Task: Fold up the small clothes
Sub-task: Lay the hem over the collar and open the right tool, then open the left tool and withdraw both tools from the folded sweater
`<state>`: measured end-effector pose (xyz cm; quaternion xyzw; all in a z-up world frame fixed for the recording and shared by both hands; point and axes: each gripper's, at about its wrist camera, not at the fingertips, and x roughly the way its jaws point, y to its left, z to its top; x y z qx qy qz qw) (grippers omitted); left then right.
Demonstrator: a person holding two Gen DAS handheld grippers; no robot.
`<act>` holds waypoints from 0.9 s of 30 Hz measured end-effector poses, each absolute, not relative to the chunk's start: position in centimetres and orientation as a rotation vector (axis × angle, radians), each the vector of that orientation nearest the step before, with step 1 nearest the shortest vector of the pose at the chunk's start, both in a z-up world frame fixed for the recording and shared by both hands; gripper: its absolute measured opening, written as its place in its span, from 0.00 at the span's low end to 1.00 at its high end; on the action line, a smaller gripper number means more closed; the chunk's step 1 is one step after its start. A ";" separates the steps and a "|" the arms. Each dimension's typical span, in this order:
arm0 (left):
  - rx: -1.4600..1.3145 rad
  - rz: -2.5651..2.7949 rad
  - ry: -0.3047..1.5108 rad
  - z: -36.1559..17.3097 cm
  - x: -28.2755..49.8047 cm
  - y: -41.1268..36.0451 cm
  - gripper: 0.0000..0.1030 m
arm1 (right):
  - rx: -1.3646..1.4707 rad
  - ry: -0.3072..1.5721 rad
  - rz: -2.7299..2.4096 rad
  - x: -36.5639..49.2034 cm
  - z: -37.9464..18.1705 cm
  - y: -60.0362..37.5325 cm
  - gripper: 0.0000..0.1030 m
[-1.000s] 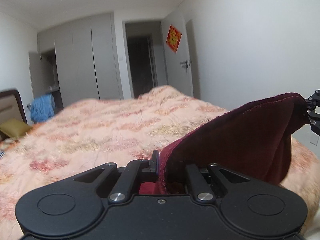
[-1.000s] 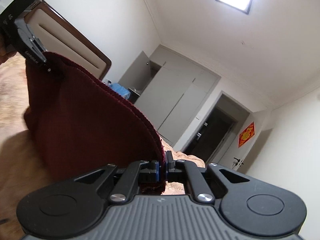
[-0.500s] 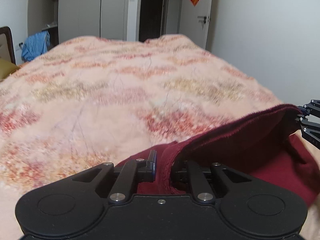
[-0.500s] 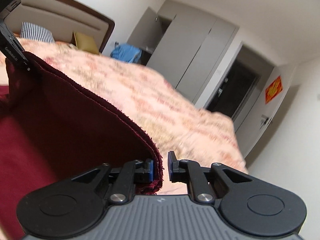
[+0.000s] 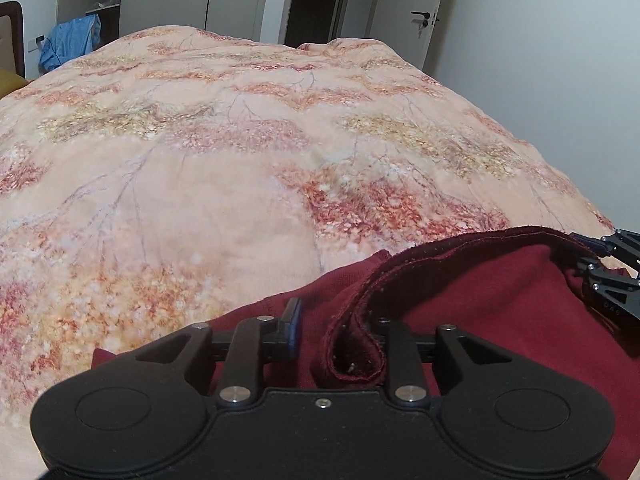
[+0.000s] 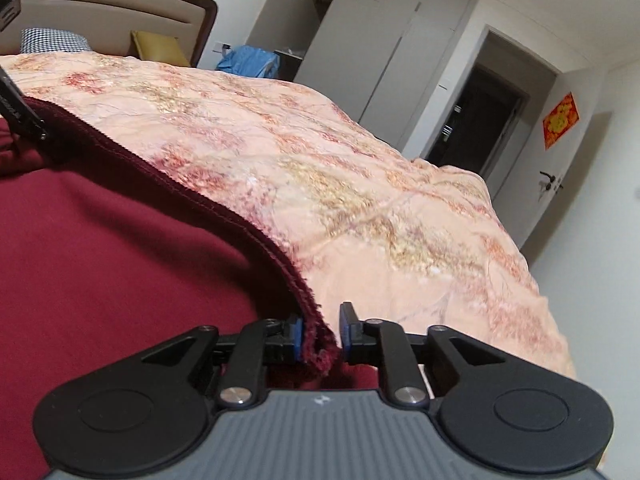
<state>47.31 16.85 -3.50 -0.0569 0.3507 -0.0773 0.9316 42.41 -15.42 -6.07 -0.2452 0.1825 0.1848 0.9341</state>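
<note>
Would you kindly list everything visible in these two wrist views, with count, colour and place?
garment: one, dark red, on the bedspread, hem lying between both grippers' fingers
bedspread: one, peach floral, covering the bed
headboard: one, brown and beige, far end
pillows: two, checked and yellow, at headboard
blue cloth: one, by the wardrobe
wardrobe: one, grey
door decoration: one, red
left gripper: black, jaws just opened
right gripper: black, jaws just opened

Floral peach quilt [image 5: 240, 152] spreads right across the bed. Beyond its far edge, grey wardrobe doors [image 6: 360, 52], a blue garment [image 6: 248, 60] hanging, a dark doorway [image 5: 316, 0]. Yellow cushion [image 6: 158, 46] against the headboard [image 6: 112, 8].
</note>
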 end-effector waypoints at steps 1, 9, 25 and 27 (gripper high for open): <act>-0.113 -0.161 0.718 -3.4 47.2 16.8 0.38 | -0.494 0.371 0.365 42.6 -6.2 -15.5 0.36; -0.042 -0.071 0.670 -1.4 46.7 17.0 0.90 | -0.403 0.373 0.283 44.1 -7.0 -17.0 0.79; -0.012 -0.091 0.366 -1.8 34.8 14.9 0.99 | -0.295 0.418 0.242 45.1 -7.5 -18.5 1.00; 0.054 -0.101 0.369 -2.3 33.8 13.4 0.99 | -0.298 0.419 0.241 45.1 -7.6 -18.4 1.00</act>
